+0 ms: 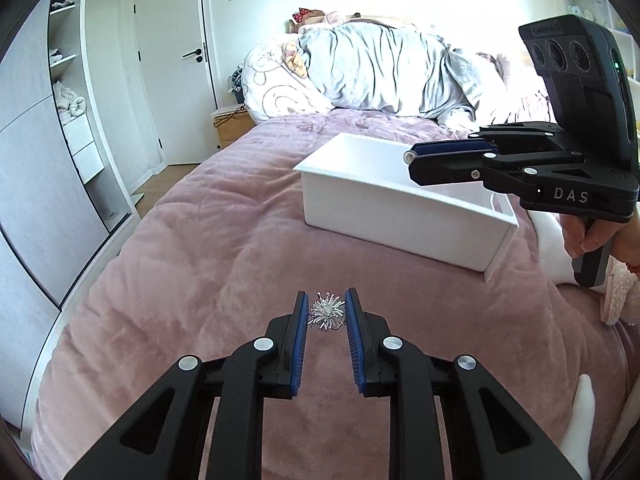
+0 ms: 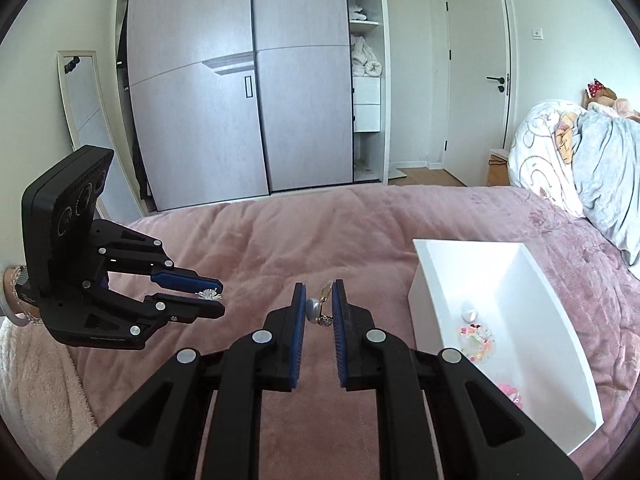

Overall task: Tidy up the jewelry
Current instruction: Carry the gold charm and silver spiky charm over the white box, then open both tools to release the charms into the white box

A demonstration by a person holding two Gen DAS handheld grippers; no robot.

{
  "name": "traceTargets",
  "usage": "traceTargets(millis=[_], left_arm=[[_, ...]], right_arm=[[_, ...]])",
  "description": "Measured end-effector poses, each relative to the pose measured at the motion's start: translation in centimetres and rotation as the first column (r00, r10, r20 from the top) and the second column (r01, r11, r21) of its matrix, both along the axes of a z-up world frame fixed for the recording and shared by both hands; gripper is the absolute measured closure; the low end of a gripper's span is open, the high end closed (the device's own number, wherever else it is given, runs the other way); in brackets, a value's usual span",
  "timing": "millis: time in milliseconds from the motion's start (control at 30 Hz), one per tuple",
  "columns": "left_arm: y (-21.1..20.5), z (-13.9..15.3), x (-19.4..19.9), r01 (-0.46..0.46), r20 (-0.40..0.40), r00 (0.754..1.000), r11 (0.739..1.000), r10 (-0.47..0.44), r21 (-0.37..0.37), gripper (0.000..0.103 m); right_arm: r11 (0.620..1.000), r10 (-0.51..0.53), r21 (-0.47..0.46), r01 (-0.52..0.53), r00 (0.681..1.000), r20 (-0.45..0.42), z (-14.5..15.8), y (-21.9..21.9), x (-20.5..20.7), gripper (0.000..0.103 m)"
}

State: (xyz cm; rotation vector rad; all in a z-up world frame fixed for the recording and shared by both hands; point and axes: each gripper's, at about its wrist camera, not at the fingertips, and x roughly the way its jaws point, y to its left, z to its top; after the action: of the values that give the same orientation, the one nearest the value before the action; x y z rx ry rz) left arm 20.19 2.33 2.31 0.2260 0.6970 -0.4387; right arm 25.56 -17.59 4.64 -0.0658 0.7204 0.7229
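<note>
Here, the only legible writing is "DAS", in pale capitals on the side of the right gripper (image 1: 408, 157) as seen from the left wrist view; the small embossed lettering on the top edge of its camera housing is too fine to read.

The left gripper (image 1: 327, 311) has its jaws nearly closed, the blue pads pinching a silver spiky brooch (image 1: 327, 313) between their tips. From the right wrist view the same brooch shows as a tuft of silver spikes (image 2: 209, 294) held at the tips of the left gripper (image 2: 218, 296), clear of the pink bedspread (image 2: 280, 232).

The right gripper (image 2: 319, 304) likewise has its jaws nearly closed, on a pearl-and-gold earring (image 2: 318, 307): the pearl bears against the left-hand pad, and the gold wire and small sparkling part lie against the right-hand pad.

The white box (image 2: 560, 320) rests on the bedspread just to the right of the right gripper. Inside lie a pale heart-shaped piece (image 2: 470, 314), a clear multicoloured trinket (image 2: 476, 340) and a pink item (image 2: 510, 394), well apart from both held pieces.
</note>
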Motion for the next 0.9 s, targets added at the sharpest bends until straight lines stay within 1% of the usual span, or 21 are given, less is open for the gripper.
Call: traceTargets(millis=[233, 400, 500, 600, 767, 833, 900], left_arm=[[-3.3, 4.1, 0.1, 0.015, 0.046, 0.999, 0.999, -0.017, 0.037, 0.079], [-5.6, 6.4, 1.6, 0.027, 0.030, 0.999, 0.999, -0.027, -0.018, 0.079], [-7.4, 7.5, 2.6, 0.034, 0.024, 0.999, 0.999, -0.034, -0.030, 0.079], [-9.6, 8.3, 4.0, 0.046, 0.015, 0.999, 0.999, -0.045, -0.025, 0.079], [-13.3, 8.6, 6.4, 0.063, 0.004, 0.998, 0.998, -0.063, 0.023, 0.079], [-14.6, 8.4, 7.5, 0.064, -0.004, 0.998, 0.997, -0.064, 0.036, 0.079], [-15.7, 8.0, 8.7, 0.064, -0.016, 0.998, 0.997, -0.064, 0.048, 0.079]], right_arm=[[0.996, -0.064, 0.063, 0.061, 0.997, 0.051, 3.1, -4.4, -1.0, 0.089], [0.989, -0.117, 0.100, 0.110, 0.991, 0.067, 4.9, -8.1, -1.2, 0.089], [0.980, -0.162, 0.128, 0.152, 0.984, 0.072, 5.7, -10.8, -1.0, 0.089], [0.970, -0.206, 0.143, 0.194, 0.976, 0.072, 6.0, -13.4, -0.5, 0.089], [0.951, -0.285, 0.140, 0.275, 0.957, 0.053, 5.2, -17.2, 0.5, 0.089], [0.949, -0.295, 0.126, 0.287, 0.955, 0.042, 4.4, -17.8, 0.9, 0.089], [0.951, -0.300, 0.092, 0.296, 0.953, 0.038, 3.5, -18.0, 1.1, 0.089]])
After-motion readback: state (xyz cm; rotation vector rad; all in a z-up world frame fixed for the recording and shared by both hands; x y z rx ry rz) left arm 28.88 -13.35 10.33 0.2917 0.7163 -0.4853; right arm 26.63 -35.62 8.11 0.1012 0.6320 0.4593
